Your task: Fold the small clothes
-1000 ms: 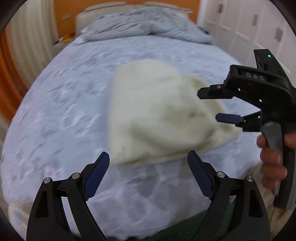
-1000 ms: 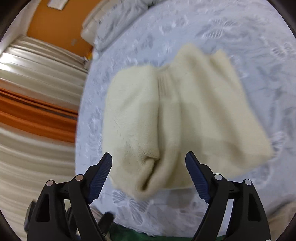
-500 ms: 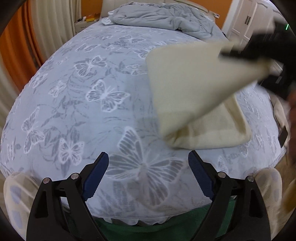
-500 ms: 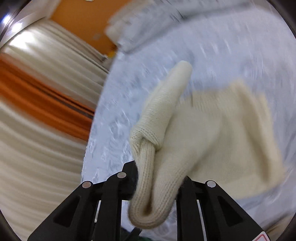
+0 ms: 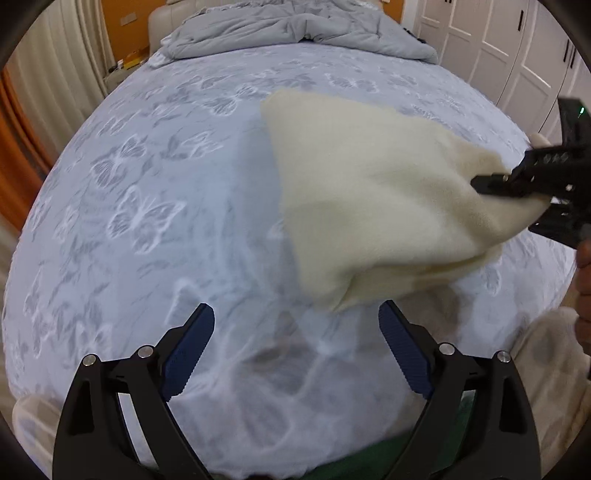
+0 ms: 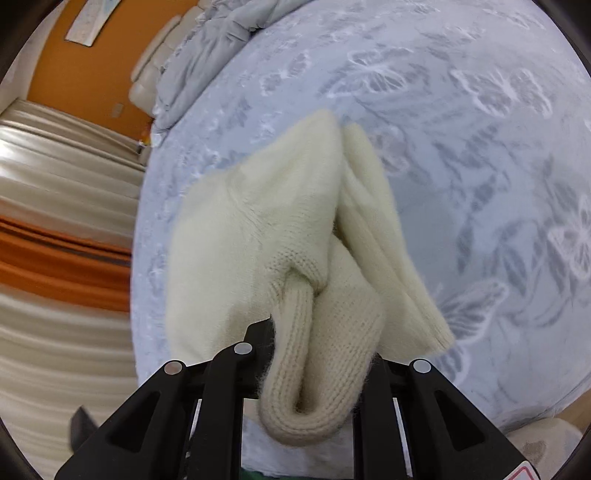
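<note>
Pinching a ribbed edge of the cream knit garment [image 6: 280,229], the right gripper [image 6: 317,354] is lifting it off the butterfly bedspread [image 5: 147,206], right side; left gripper [image 5: 295,354] is hanging wide open, empty, near edge.

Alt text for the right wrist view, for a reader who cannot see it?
The right gripper is clamped on a bunched ribbed edge of a cream knit garment, which trails away over a pale blue butterfly-print bedsheet. Curtains hang at left.

Bed [image 5: 155,206] w/ butterfly sheet; grey duvet [image 5: 295,27] bunched at far end
</note>
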Action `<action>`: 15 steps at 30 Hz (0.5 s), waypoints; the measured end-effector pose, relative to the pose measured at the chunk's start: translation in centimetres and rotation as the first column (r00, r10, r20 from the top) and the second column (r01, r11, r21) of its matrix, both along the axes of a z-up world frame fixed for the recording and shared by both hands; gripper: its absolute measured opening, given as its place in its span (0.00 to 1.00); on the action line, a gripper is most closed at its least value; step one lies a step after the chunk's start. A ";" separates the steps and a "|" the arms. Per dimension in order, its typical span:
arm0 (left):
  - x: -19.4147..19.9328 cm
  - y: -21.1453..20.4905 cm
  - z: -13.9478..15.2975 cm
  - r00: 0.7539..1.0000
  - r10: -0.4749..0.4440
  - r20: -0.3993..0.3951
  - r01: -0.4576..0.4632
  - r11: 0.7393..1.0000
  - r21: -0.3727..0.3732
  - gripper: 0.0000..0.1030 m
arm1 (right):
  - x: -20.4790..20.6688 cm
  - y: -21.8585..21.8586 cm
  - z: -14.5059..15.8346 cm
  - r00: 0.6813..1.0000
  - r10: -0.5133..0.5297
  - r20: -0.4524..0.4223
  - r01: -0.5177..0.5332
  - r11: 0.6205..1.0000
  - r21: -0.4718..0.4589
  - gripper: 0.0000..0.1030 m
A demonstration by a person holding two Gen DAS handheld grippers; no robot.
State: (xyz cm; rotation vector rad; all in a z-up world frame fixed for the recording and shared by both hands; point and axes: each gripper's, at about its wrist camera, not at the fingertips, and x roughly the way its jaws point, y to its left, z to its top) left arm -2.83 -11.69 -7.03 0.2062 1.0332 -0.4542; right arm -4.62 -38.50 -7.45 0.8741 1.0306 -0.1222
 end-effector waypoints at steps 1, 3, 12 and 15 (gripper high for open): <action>0.3 -0.5 -0.1 1.000 -0.003 0.013 0.003 1.000 -0.008 0.85 | 0.2 -0.1 0.4 1.000 0.005 0.014 -0.005 1.000 0.010 0.13; 1.3 -1.5 -0.5 1.000 0.000 0.023 0.000 1.000 -0.009 0.54 | 0.6 0.0 2.2 0.997 0.017 0.069 -0.019 0.999 0.034 0.13; 3.8 -1.4 -4.0 0.990 0.097 -0.101 -0.095 0.995 0.027 0.43 | -1.3 -0.7 -5.6 0.999 -0.002 -0.049 0.003 1.000 0.026 0.16; 3.6 -1.0 -3.6 0.991 0.099 -0.088 -0.097 0.995 0.030 0.51 | -1.6 -1.0 -4.7 0.999 -0.030 -0.036 0.032 0.998 0.049 0.25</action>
